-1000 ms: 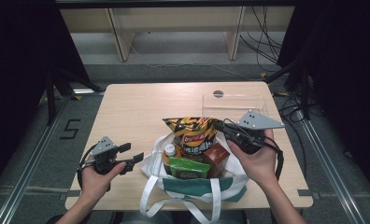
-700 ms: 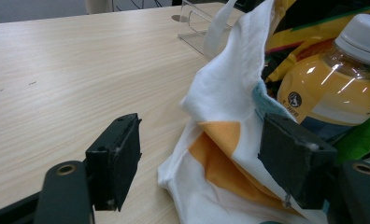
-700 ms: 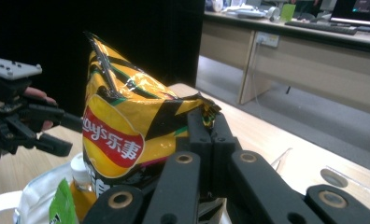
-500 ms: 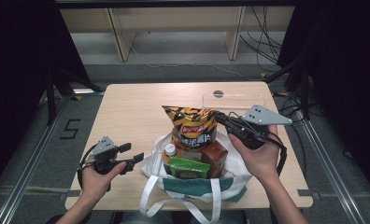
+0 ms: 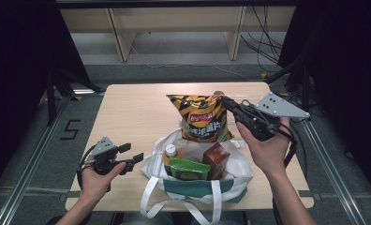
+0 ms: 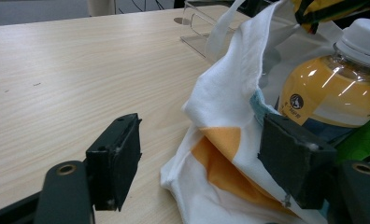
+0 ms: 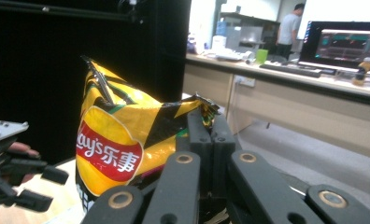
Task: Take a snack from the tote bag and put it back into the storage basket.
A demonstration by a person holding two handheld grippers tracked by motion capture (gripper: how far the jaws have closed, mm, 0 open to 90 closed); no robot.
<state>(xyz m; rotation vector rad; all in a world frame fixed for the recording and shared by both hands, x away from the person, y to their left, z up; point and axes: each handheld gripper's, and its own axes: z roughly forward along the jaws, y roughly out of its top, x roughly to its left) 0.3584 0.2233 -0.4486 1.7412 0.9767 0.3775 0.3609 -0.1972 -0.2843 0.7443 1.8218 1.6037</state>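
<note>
Near edge: white tote bag (image 5: 193, 180) sits open at the table's (image 5: 127, 117) near side, 3 items standing in it, an orange drink bottle (image 5: 171, 153), a green packet (image 5: 189, 169) and a brown carton (image 5: 216, 159). Left gripper (image 5: 133, 156) rests just left of the bag with its jaws spread, nothing between them; in the left gripper view the bag cloth (image 6: 230, 154) lies close against the right-hand jaw but is not pinched. Farther in, the right gripper (image 5: 225, 101) has its jaws pressed together on the top right corner of the chip bag (image 5: 201, 118), which hangs above the tote's far rim, bottom edge just over the opening. Risks, as I judge them: 1 corner pinch on slick foil can slip, so the chip bag may drop back onto the bottle or carton and tip them. The bag hangs tilted, so a swing could catch the tote rim or a handle (image 5: 151, 197) and drag the loose tote, since nothing pins it. A hard pinch may tear the seam. Farthest, a clear plastic holder (image 6: 197, 28) stands on the table beyond the tote, so a set-down there could knock it.
</note>
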